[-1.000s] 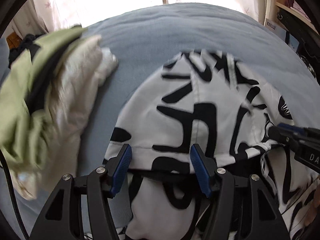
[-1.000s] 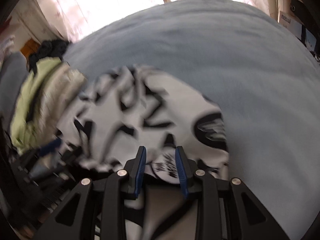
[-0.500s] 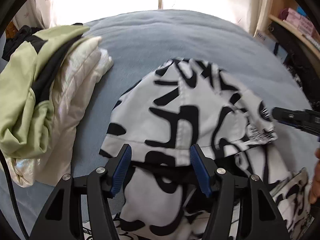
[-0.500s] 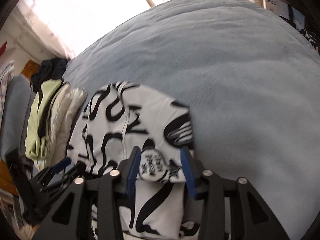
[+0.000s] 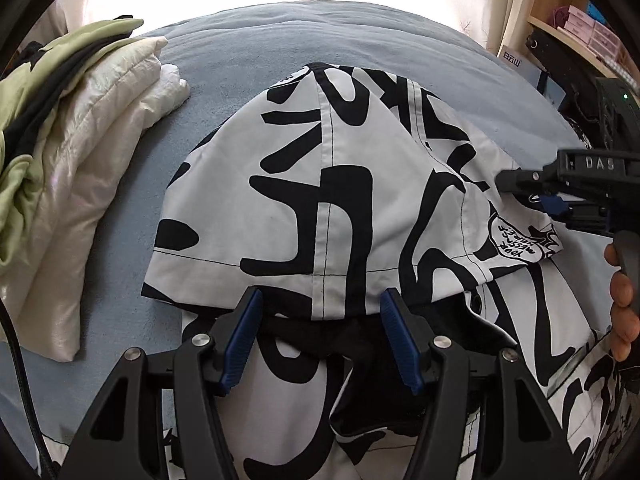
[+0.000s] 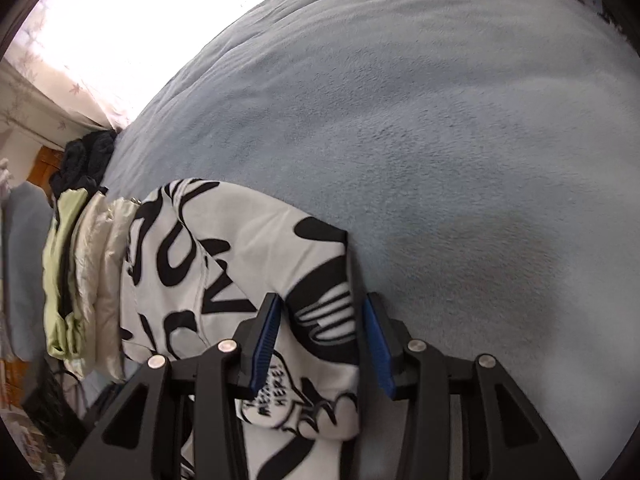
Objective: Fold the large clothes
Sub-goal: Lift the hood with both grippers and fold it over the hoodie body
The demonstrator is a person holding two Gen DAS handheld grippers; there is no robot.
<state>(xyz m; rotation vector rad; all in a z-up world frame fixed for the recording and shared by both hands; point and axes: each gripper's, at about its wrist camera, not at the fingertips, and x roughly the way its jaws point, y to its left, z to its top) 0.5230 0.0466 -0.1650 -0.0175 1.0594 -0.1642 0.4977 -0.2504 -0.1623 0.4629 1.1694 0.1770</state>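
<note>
Left wrist view: left tongs (image 5: 320,340) spread, pads clear of the black-and-white jacket (image 5: 340,200) lying frame centre on the bed (image 5: 240,56); folded pile (image 5: 80,128) upper left. Hood fold laid; next, probably regrip lower.

Right wrist view: right tongs (image 6: 320,344) spread, straddling the jacket (image 6: 240,264) edge at lower centre, not pinching.

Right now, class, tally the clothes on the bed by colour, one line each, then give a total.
Black-and-white patterned garment: 1
Cream garment: 1
Light green garment: 1
Dark garment: 1
Total: 4
</note>
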